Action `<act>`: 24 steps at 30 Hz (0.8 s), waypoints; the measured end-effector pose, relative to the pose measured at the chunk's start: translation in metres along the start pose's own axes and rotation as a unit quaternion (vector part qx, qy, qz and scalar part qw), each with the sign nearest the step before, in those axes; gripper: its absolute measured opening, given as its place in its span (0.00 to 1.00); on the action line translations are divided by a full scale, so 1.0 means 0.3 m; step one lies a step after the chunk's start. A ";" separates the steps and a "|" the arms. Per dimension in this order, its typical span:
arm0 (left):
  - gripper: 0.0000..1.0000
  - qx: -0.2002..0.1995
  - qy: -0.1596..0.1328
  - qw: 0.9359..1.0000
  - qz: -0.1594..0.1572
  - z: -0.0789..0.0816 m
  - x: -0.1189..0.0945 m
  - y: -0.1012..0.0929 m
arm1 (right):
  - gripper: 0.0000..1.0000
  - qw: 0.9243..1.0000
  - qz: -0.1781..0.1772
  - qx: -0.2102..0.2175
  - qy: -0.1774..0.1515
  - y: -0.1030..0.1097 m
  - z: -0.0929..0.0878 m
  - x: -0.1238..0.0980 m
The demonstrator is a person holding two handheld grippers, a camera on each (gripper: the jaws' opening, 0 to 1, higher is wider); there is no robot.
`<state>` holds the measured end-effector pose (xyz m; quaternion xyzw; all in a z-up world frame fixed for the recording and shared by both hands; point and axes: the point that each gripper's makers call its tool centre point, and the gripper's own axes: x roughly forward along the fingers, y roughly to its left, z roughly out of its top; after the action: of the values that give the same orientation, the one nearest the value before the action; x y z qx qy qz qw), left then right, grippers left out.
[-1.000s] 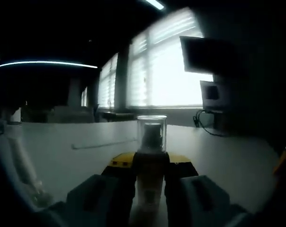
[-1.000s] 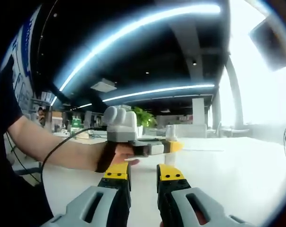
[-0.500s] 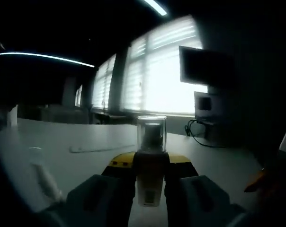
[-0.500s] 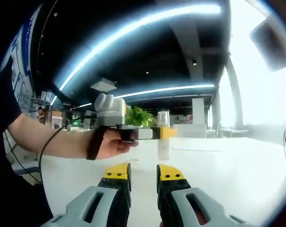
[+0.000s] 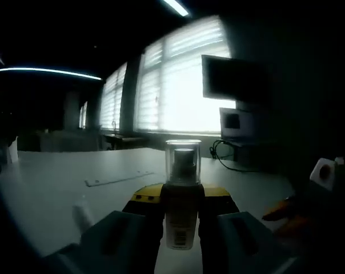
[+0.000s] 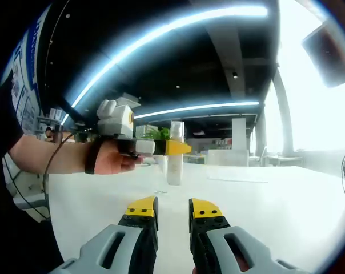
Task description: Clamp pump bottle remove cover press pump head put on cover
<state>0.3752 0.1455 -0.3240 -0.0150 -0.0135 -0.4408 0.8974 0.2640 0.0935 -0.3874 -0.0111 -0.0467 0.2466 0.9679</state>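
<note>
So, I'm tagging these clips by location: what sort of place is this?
Probably an open-plan office: a wide white table, long ceiling strip lights, big windows with blinds, and a wall screen. The left gripper holds the pump bottle above the table.

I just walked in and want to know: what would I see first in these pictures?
The pump bottle with its clear cover on top, pinched in the left claw right in the middle of the left gripper view. In the right gripper view a person's hand holds that claw and bottle up above the white table, while the right claw waits open below.
</note>
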 end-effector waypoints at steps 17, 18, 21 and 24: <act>0.13 -0.006 0.011 0.999 -0.044 0.030 -0.138 -0.064 | 0.15 1.000 -0.003 0.004 0.000 -0.010 0.001 -0.003; 0.13 -0.004 0.013 0.999 -0.042 0.028 -0.144 -0.064 | 0.15 1.000 -0.003 0.004 -0.001 -0.008 0.002 -0.003; 0.13 0.007 0.020 0.999 -0.044 0.027 -0.166 -0.067 | 0.15 1.000 -0.003 0.005 -0.001 -0.006 0.003 -0.003; 0.13 0.012 0.019 0.998 -0.052 0.026 -0.206 -0.084 | 0.15 1.000 -0.003 0.004 0.000 -0.004 0.002 -0.003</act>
<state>0.3175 0.1793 -0.3182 0.0053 -0.0026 -0.4869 0.8734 0.2639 0.0919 -0.3867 -0.0071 -0.0454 0.2442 0.9686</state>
